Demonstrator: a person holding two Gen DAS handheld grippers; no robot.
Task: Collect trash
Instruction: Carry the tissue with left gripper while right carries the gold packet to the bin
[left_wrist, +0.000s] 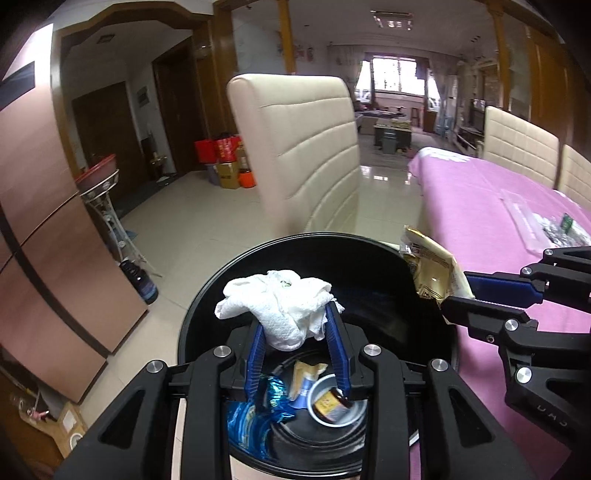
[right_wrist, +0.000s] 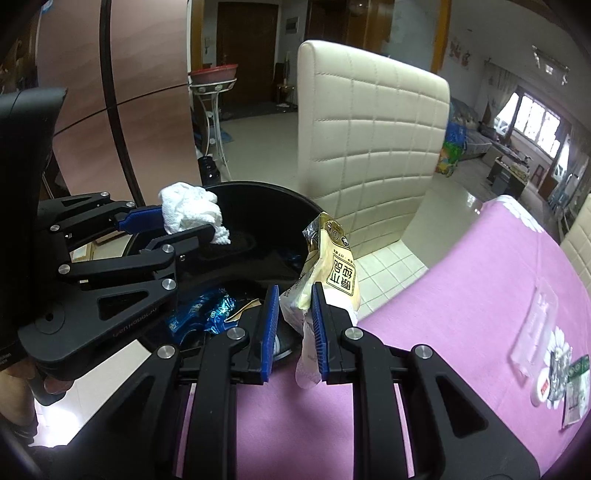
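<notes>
My left gripper (left_wrist: 295, 314) is shut on a crumpled white paper towel (left_wrist: 280, 306) and holds it over the open black trash bin (left_wrist: 207, 295). The towel also shows in the right wrist view (right_wrist: 188, 210). My right gripper (right_wrist: 295, 291) is shut on a gold and cream snack wrapper (right_wrist: 332, 273) at the bin's right rim, next to the table edge. The wrapper also shows in the left wrist view (left_wrist: 432, 269). Inside the bin lie a blue foil wrapper (left_wrist: 251, 417), a cup (left_wrist: 332, 402) and other scraps.
A pink-clothed table (right_wrist: 461, 280) lies to the right with a clear plastic bag (right_wrist: 535, 332) and small packets (right_wrist: 569, 384) on it. A cream padded chair (right_wrist: 373, 147) stands behind the bin. A copper fridge (left_wrist: 44, 229) and a plant stand (left_wrist: 107, 206) are at left.
</notes>
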